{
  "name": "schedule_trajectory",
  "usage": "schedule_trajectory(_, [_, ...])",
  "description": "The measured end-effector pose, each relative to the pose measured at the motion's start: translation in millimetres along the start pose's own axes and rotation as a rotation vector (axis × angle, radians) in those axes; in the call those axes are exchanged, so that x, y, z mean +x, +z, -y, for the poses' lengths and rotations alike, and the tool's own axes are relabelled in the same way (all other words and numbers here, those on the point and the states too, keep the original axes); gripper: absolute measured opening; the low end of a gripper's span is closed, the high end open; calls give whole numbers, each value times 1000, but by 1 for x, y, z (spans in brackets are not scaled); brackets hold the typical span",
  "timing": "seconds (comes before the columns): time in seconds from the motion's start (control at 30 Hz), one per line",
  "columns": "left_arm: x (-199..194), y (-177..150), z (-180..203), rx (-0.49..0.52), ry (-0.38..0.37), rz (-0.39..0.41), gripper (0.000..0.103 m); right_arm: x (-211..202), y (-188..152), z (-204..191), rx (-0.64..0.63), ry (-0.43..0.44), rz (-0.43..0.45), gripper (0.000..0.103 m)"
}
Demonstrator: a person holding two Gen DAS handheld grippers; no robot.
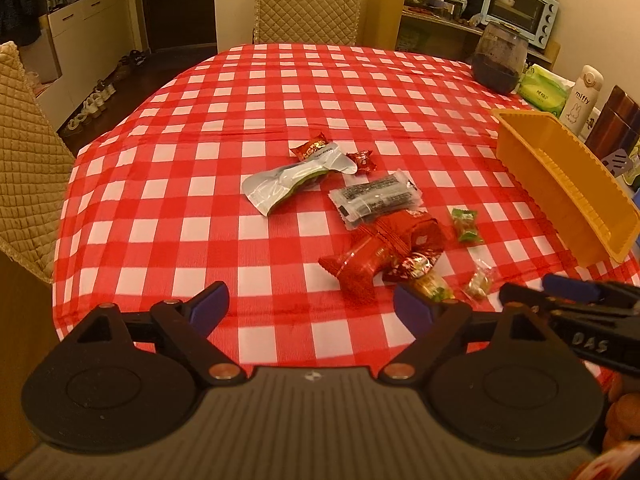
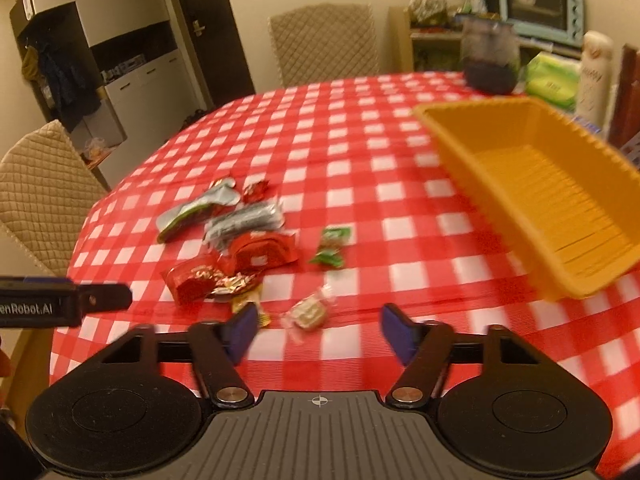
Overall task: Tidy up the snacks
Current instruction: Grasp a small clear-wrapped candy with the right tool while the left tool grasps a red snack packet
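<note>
Both are on the approach, nothing picked yet. The right hand-held gripper (image 2: 316,330) hangs part-open and empty just short of a clear-wrapped candy (image 2: 307,312); the left hand-held gripper (image 1: 310,306) stands wide, also empty. Snacks (image 1: 376,240) lie scattered ahead on the worktop (image 1: 168,184), with the orange basket (image 2: 532,184) ahead to the right, still bare. Next, I judge: straddle one wrapper and close.

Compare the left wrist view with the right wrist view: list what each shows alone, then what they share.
Only the left wrist view: shoes on the floor by the cabinets.
Only the right wrist view: dark clothes hanging near the door, and the bare bottom of the orange basket.
Both: the checked tablecloth, the snack pile, the blue toaster oven, and a padded chair.
</note>
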State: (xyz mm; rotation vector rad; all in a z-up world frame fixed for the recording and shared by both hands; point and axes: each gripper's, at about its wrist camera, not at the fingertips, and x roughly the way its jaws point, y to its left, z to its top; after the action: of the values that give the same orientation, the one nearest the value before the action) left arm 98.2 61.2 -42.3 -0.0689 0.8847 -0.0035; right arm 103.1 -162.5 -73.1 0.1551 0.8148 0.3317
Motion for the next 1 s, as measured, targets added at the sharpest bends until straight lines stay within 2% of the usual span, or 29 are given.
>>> schedule_trajectory(0.17, [12,8,-6,-6,0,0,87,30,-3,-8,-7,-15,-28,51])
schedule_trajectory(0.23, [15,9,-8,-10,-3,-2,87,40,-3,-9,-2,-18,-46,40])
schedule_trajectory(0.53, [28,9,-8,-1,-22,-11,87,57,2,-15,-30,-63,-22,40])
schedule_trajectory(0.57, [29,9,-7,1,-26,-12,87,58,3,-15,-36,-63,-21,39])
schedule_trajectory(0.63, [30,9,-6,8,-33,-12,87,59,3,-15,-54,-69,-19,28])
schedule_trajectory(0.67, [31,9,-5,13,-36,-13,87,59,3,-13,-53,-67,-18,26])
schedule_trajectory(0.77, [35,10,-1,41,-51,-16,87,55,3,-7,-43,-61,-12,24])
schedule_trajectory(0.8, [36,10,0,51,-56,-15,87,53,3,-5,-41,-62,-9,20])
schedule_trajectory(0.83, [37,11,2,64,-66,-13,87,51,3,-3,-40,-62,-5,12])
schedule_trajectory(1.0, [46,16,12,180,-125,-17,82,41,6,6,-39,-87,7,12])
